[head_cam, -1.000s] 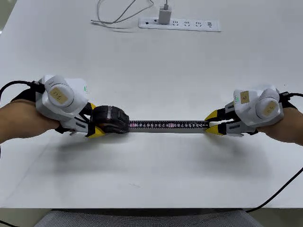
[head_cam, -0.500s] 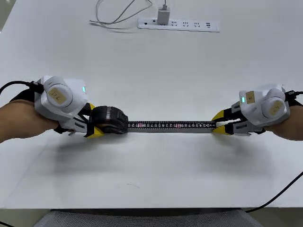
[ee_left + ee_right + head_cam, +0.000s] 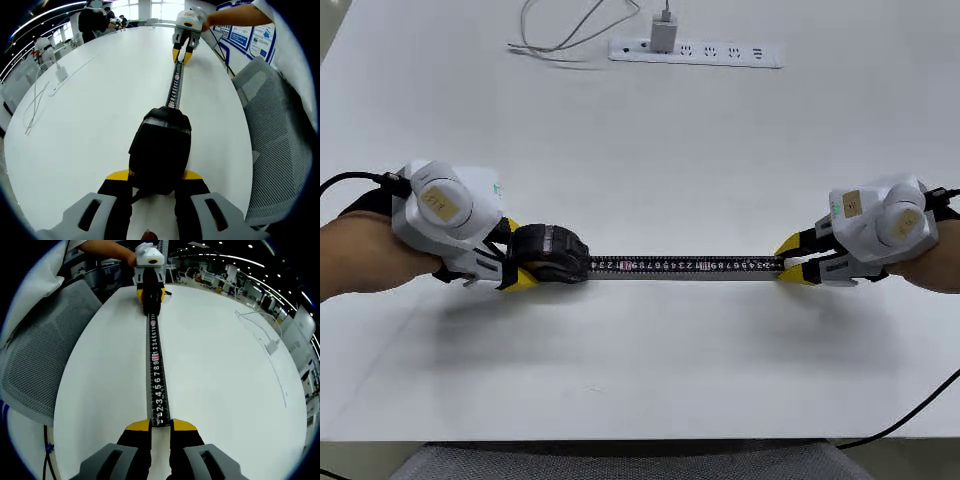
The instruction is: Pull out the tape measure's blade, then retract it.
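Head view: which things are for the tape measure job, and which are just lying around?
For the job: case, held by the left gripper; blade, pulled out, its end held by the right gripper.
Just lying about: power strip, charger, cable, chair.

Left tool [image 3: 520,254] clamps the black tape measure case [image 3: 552,253] on the left of the white surface [image 3: 640,150]. Right tool [image 3: 788,262] pinches the free end of the blade [image 3: 680,265] on the right. Blade runs straight between them, low over the surface, numbers up. Both tools have yellow fingertips [image 3: 525,281]. Left hand [image 3: 360,250] and right hand [image 3: 932,272] hold the tools, with black cables [image 3: 350,178] trailing off. Far side: white power strip [image 3: 720,52] with a charger [image 3: 666,32] plugged in and a white cord [image 3: 550,30] looping left. Grey mesh chair [image 3: 620,462] sits at the bottom edge.
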{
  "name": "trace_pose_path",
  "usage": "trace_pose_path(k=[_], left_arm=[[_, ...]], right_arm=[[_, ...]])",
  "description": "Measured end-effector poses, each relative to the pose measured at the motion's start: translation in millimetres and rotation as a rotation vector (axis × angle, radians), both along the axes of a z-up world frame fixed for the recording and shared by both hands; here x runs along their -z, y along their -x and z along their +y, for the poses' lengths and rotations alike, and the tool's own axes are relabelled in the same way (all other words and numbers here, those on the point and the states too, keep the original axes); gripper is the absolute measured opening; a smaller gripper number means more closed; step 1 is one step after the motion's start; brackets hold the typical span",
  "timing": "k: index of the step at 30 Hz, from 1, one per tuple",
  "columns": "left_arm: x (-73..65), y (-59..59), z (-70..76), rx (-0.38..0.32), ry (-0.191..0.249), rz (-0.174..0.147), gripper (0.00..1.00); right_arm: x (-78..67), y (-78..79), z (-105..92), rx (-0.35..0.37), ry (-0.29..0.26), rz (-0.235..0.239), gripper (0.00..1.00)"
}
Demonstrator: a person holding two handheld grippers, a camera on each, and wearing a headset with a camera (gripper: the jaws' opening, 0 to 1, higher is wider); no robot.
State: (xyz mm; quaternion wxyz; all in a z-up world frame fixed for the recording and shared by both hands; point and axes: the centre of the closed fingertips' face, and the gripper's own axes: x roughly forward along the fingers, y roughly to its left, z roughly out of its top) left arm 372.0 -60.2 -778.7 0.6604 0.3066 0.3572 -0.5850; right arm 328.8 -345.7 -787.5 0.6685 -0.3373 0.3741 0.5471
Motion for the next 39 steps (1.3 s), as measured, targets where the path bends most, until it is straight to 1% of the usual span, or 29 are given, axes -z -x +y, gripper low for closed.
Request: trace_pose_path(k=[1,3,5,7,8,13,14,22,27,32,35,37,39], left_arm=[[0.0,-0.3,-0.1,0.002,0.0,-0.004,0.28],[0.1,-0.4,-0.4,-0.004,0.007,0.001,0.28],[-0.2,-0.6,-1.3,-0.004,0.012,-0.011,0.28],[-0.3,-0.8,-1.8,-0.009,0.01,-0.009,0.28],[-0.2,-1.1,-2.0,-0.003,0.01,-0.014,0.28],[-0.5,-1.3,-1.8,-0.005,0.0,-0.016,0.28],[-0.5,-1.2,-1.7,-0.003,0.0,-0.02,0.28],[-1.1,-1.5,-2.0,-0.004,0.001,-0.023,0.28],[-0.7,-1.6,-2.1,-0.006,0.006,-0.013,0.29],[-0.2,-1.8,-2.3,-0.003,0.004,-0.014,0.29],[-0.1,-1.9,-2.2,0.0,0.0,-0.016,0.29],[-0.2,-2.1,-2.3,-0.001,-0.001,-0.014,0.29],[-0.7,-1.9,-2.6,-0.005,0.0,-0.011,0.3]], right_arm=[[-0.4,-0.6,0.6,0.006,-0.005,0.0,0.09],[-0.4,-0.8,0.5,0.009,-0.005,0.001,0.09],[-0.1,-0.7,0.5,0.014,-0.002,0.004,0.09],[0.1,-0.7,0.6,0.011,0.005,0.003,0.1],[0.2,-0.8,0.5,0.01,0.008,0.002,0.1],[0.2,-0.8,0.6,0.007,0.009,-0.001,0.1],[0.1,-0.8,0.7,0.01,0.011,-0.001,0.1],[0.6,-1.1,0.3,0.018,0.019,0.002,0.1],[0.8,0.9,0.5,0.023,0.015,0.011,0.1],[0.8,1.4,0.7,0.027,0.012,0.01,0.11],[0.6,0.7,0.7,0.025,0.012,0.001,0.11],[0.6,0.9,0.1,0.039,0.011,0.006,0.12],[0.2,0.5,0.3,0.054,0.006,0.006,0.15]])
